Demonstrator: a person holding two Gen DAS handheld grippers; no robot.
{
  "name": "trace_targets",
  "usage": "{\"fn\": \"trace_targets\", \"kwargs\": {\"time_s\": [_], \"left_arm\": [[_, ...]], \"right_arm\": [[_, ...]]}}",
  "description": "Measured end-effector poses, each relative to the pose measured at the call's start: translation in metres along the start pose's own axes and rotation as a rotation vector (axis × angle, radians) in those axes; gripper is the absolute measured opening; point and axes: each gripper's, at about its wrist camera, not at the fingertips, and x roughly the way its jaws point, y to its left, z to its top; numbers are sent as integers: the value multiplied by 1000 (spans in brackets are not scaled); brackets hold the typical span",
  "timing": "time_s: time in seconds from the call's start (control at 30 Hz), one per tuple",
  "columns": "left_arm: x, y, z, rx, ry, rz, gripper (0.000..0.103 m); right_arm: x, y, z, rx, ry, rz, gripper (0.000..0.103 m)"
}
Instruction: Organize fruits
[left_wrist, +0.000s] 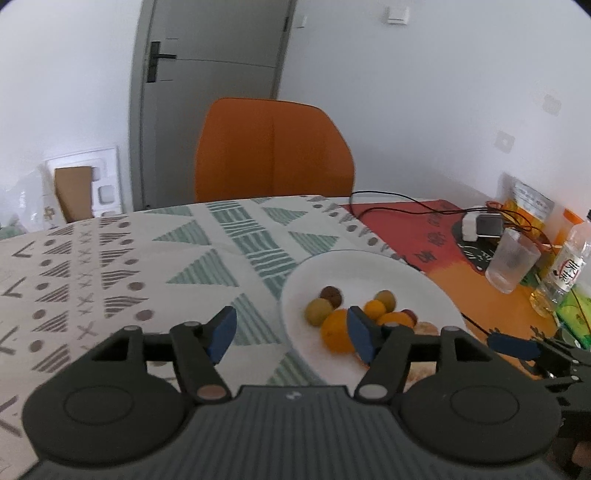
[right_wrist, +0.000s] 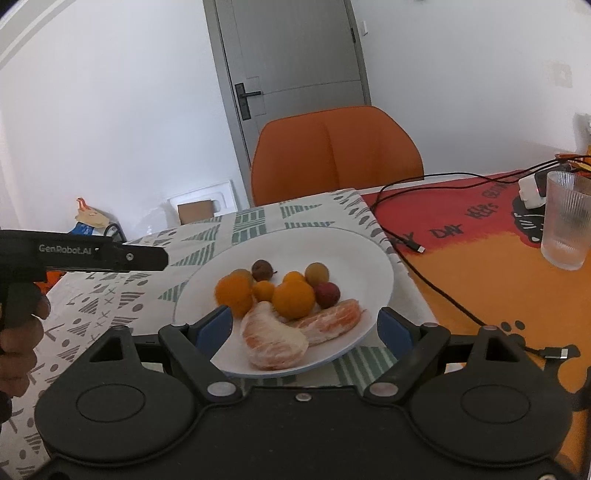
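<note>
A white plate on the patterned tablecloth holds several fruits: two oranges, small green-yellow fruits, dark red ones and two peeled citrus segments. My right gripper is open, its blue pads either side of the plate's near rim and touching nothing. In the left wrist view the same plate lies ahead to the right. My left gripper is open over the plate's left edge, with an orange just beyond its right pad.
An orange chair stands behind the table, with a grey door farther back. On the red-orange mat to the right are a ribbed glass, black cables, a charger and bottles. A hand holds the left gripper.
</note>
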Motion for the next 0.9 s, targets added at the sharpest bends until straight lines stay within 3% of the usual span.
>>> {"fn": "trace_targets", "kwargs": {"time_s": [0.23,0.4,0.6,0.9], "left_arm": [[-28,19,-3,-42,2,70,76],[-53,24,-6,-15,-16,129,89],[-81,36,-9,-34,-20,228,92],[-127,50,-18,-50,-48,274,100]], "right_arm": [[-6,9,2,13,10,17,90],[-14,20,4,-4,3,44,96],[-26,35,10,-26,-6,87,103],[-38,48,13,-29,32,128,103]]}}
